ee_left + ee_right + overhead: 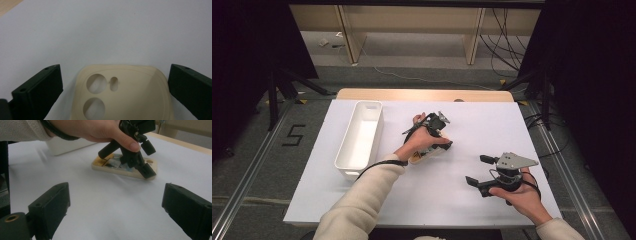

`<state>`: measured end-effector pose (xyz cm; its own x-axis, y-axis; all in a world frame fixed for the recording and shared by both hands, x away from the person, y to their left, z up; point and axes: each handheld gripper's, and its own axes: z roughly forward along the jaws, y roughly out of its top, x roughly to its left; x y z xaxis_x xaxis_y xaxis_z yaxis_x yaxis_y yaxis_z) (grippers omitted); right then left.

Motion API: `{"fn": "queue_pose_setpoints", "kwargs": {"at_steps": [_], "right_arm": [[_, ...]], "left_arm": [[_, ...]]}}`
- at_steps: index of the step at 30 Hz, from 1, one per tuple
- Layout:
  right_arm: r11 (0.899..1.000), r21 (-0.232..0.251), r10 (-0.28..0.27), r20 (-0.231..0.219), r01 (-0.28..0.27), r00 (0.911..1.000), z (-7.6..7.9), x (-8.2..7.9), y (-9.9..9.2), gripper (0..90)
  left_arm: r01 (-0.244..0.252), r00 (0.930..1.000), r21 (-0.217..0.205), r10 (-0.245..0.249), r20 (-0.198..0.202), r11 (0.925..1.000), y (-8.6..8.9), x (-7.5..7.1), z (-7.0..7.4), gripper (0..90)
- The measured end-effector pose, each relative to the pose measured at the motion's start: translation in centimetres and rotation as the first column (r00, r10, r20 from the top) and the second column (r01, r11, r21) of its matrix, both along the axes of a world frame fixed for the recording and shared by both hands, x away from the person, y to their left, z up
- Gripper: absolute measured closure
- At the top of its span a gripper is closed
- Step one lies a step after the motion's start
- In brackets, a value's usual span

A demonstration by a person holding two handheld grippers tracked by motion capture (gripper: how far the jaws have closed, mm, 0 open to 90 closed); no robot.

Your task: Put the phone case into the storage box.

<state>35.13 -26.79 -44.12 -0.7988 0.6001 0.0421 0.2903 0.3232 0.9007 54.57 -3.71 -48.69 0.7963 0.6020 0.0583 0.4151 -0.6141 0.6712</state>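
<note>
A cream phone case (130,97) with two round camera holes lies flat on the white table cover, left of centre (418,158). My left gripper (115,85) is tilted down over the case's camera end, open, with one black jaw on each side of it. In the high view a hand holds that left gripper (432,142) above the case. The right gripper view shows the case (110,166) with the left gripper (136,162) on it, one jaw tip at its near right end. My right gripper (477,170) is at the right front, open and holding nothing (115,205).
A long white bin (343,145) stands left of the case, its inside bare. The white cover (482,125) spans the table, with a strip of wood (422,94) at the far edge. Beyond are floor, cables and dark stands.
</note>
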Motion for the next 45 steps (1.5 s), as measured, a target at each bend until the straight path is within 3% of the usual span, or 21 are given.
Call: {"fn": "queue_pose_setpoints", "kwargs": {"at_steps": [27,45], "right_arm": [[1.000,-0.008,0.007,-0.008,-0.007,0.9999,-0.16,0.04,0.06,8.9],[1.000,-0.014,0.015,-0.013,-0.015,0.9998,-0.27,0.08,0.12,9.3]], "left_arm": [[0.013,0.9992,0.021,-0.012,-0.039,0.9997,-0.11,0.39,-0.27,0.0],[0.007,0.9954,-0.003,-0.007,-0.095,1.0000,0.16,0.93,-0.39,0.0]]}}
